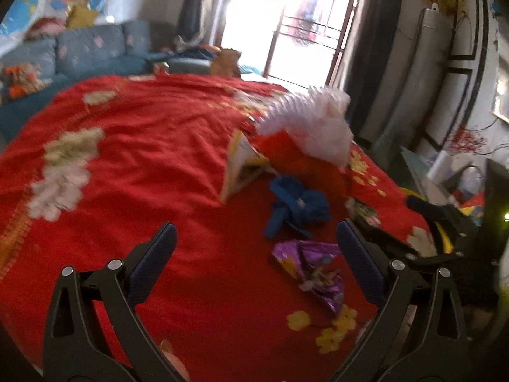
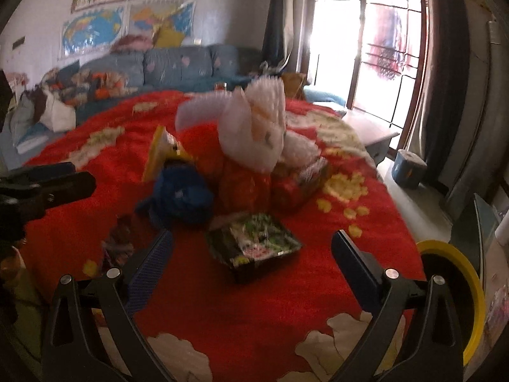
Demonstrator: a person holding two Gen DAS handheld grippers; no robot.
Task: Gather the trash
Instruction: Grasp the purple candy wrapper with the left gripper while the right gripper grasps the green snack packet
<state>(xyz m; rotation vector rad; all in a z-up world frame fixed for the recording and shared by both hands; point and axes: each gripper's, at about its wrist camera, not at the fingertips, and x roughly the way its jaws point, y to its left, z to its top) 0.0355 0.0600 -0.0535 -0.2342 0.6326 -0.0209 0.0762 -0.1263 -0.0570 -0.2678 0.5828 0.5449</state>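
Trash lies on a bed with a red cover (image 1: 143, 159). A purple foil wrapper (image 1: 313, 272) lies between and just ahead of my open left gripper (image 1: 254, 238). Beyond it are a crumpled blue wrapper (image 1: 297, 205), a yellow-white carton (image 1: 241, 165) and white foam netting (image 1: 315, 124) over an orange pack (image 1: 299, 156). My right gripper (image 2: 251, 245) is open and empty, with a dark green-pink snack pack (image 2: 254, 245) just ahead between its fingers. The blue wrapper (image 2: 181, 195), netting (image 2: 254, 127), orange pack (image 2: 245, 187) and a red box (image 2: 299, 181) lie beyond.
A yellow bin rim (image 2: 461, 293) stands off the bed's right edge. A blue sofa (image 2: 165, 67) with clutter is behind the bed. A bright glass door (image 2: 366, 47) is at the back right. The other gripper shows at the left edge (image 2: 38, 191).
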